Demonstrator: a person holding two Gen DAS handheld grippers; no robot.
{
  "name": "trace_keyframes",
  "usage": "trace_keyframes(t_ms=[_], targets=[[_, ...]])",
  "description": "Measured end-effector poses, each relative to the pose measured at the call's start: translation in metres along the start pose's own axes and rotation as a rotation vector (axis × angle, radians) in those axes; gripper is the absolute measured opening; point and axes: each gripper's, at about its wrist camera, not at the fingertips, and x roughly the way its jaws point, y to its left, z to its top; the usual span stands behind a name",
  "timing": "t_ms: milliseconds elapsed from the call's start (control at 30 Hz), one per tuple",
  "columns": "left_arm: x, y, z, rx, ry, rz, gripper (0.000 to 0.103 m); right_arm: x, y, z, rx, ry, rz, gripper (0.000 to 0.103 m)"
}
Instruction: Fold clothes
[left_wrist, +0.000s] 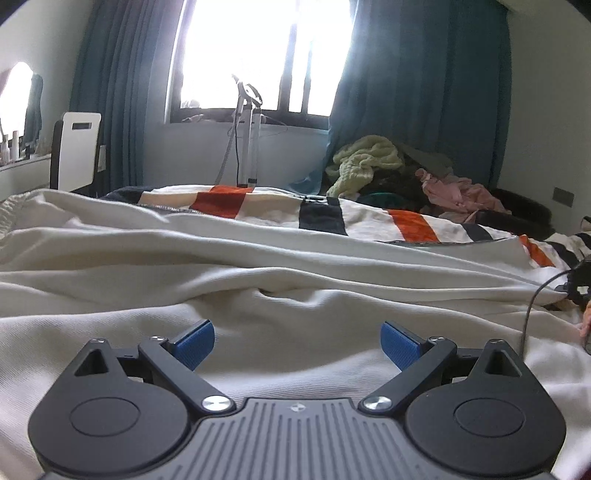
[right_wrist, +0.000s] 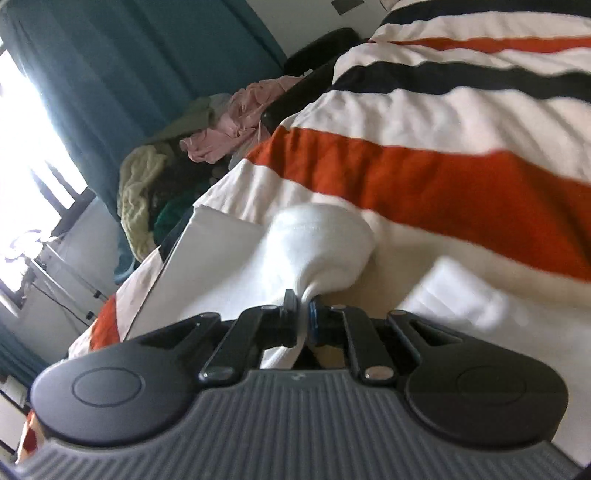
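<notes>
Right gripper (right_wrist: 301, 301) pinching bunched white cotton garment (right_wrist: 317, 243), lying over striped orange-black-white blanket (right_wrist: 443, 177). Left gripper (left_wrist: 297, 341) hovering spread over cream fabric (left_wrist: 258, 258), gripping nothing. Clothes pile (left_wrist: 399, 170) sitting beyond.

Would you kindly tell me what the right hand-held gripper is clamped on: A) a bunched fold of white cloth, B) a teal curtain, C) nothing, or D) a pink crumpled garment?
A: the right hand-held gripper has its jaws shut on the bunched fold of white cloth.

Garment (left_wrist: 258, 258) on blanket (left_wrist: 406, 221) — clothes pile (left_wrist: 369, 162) behind.
</notes>
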Motion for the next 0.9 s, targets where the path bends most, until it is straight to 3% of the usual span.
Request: trace_keyframes(t_ms=[200,400,533,567,600,633,700,733,900], targets=[[-0.006,-0.007,0.005,0.030,-0.017,0.009,0.098,-0.016,0.009,0.020,-0.033,-0.074,0.015,0.009],[-0.010,-0.007,0.009,0.039,-0.031,0.011,0.098,-0.020,-0.023,-0.002,-0.032,0.003,-0.048,0.010],[-0.017,-0.006,0.011,0.045,-0.049,0.012,0.098,-0.041,-0.005,-0.006,-0.143,0.023,-0.076,0.017],[-0.019,-0.006,0.011,0.047,-0.053,0.013,0.098,-0.050,-0.001,-0.006,-0.165,0.029,-0.079,0.019],[-0.020,-0.007,0.012,0.050,-0.056,0.014,0.098,-0.061,0.002,-0.008,-0.180,0.034,-0.078,0.030],[-0.022,-0.007,0.013,0.052,-0.059,0.015,0.098,-0.073,0.006,-0.009,-0.192,0.037,-0.073,0.047],[-0.026,-0.007,0.014,0.053,-0.063,0.010,0.098,-0.099,0.013,-0.012,-0.219,0.032,-0.048,0.068],[-0.029,-0.007,0.015,0.050,-0.066,0.005,0.098,-0.112,0.018,-0.014,-0.248,0.029,-0.035,0.073],[-0.054,-0.006,0.018,0.045,-0.075,-0.010,0.098,-0.187,0.050,-0.031,-0.401,0.067,0.065,0.073]])
